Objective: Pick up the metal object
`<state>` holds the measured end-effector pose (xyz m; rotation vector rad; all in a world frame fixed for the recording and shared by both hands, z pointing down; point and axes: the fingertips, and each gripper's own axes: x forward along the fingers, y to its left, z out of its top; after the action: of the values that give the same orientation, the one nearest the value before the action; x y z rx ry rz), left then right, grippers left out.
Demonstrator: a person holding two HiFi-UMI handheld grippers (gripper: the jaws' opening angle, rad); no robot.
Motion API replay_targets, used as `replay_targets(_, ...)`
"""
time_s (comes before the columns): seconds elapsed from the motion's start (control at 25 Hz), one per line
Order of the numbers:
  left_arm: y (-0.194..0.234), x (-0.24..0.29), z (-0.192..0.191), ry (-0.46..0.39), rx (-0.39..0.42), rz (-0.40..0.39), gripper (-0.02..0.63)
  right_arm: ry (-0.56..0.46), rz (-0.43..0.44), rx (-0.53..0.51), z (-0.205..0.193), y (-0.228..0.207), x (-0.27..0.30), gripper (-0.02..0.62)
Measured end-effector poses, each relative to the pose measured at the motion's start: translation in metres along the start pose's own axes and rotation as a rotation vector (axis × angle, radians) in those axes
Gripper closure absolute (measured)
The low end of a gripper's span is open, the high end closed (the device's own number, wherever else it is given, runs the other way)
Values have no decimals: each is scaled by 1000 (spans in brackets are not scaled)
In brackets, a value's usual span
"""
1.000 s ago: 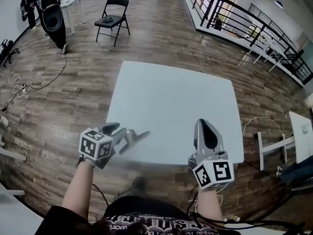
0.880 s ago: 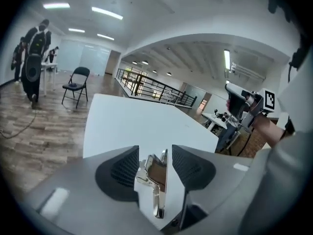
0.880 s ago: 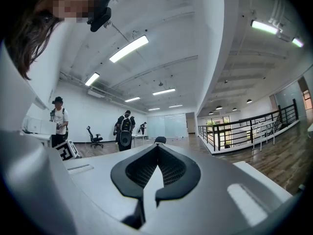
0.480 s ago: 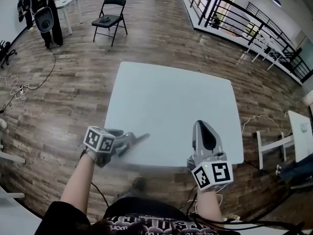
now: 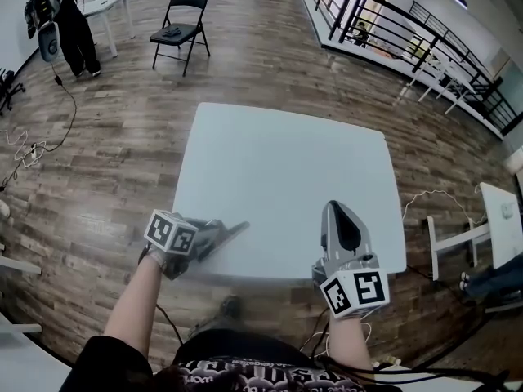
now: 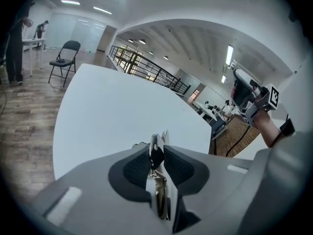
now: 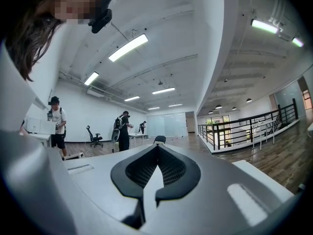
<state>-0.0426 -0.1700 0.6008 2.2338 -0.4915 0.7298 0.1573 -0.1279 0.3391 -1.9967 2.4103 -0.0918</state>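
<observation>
A thin silver metal object (image 6: 160,199) with a black part (image 6: 156,155) stands on edge between the pads of my left gripper (image 6: 157,148). The jaws are closing and both pads touch it. In the head view this gripper (image 5: 235,229) lies low over the near left edge of the white table (image 5: 286,158), and the object is too small to make out there. My right gripper (image 5: 337,209) rests over the near right edge, pointing away from me. Its tips meet, shut with nothing between them (image 7: 157,148).
A black folding chair (image 5: 181,24) stands on the wood floor beyond the table. A person with a backpack (image 5: 61,23) is at the far left by a white table. A black railing (image 5: 392,31) runs along the right. Another white table (image 5: 502,219) is at the right.
My left gripper has shifted slightly right and rolled a little at the table's edge. The person at the far left has walked further away. My right gripper has stayed put.
</observation>
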Motion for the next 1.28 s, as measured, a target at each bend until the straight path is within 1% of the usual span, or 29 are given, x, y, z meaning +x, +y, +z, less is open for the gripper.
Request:
replay_targets(0.16, -7, -1, 1, -23, -19, -27, 550, -3, -1, 3, -2, -3, -2, 584)
replay_targets(0.32, -9, -7, 11, -65, -13, -28, 603, -6, -3, 5, 1, -5, -3, 584)
replay_targets(0.48, -8, -9, 11, -60, 4, -14, 603, -9, -2, 5, 1, -6, -4, 584)
replay_targets(0.72, -18, -14, 9, -53, 56, 11, 604, -17, -4, 4, 2, -9, -7, 584)
replay_targets(0.88, -35, -36, 25, -118, 47, 4, 604, -20, -4, 2, 4, -8, -9, 584)
replay_targets(0.96, -45, -50, 38, -163, 65, 1, 604, -24, -3, 2, 4, -7, -11, 584)
replay_targets(1.04, -58, -66, 51, -209, 101, 4, 604, -26, 0, 3, 4, -6, -13, 584)
replay_targets(1.16, -76, -92, 72, -270, 163, 38, 604, -31, 6, 3, 7, -3, -14, 584)
replay_targets(1.28, -87, -119, 95, -341, 201, 95, 604, -37, 11, 2, 9, 0, -12, 584)
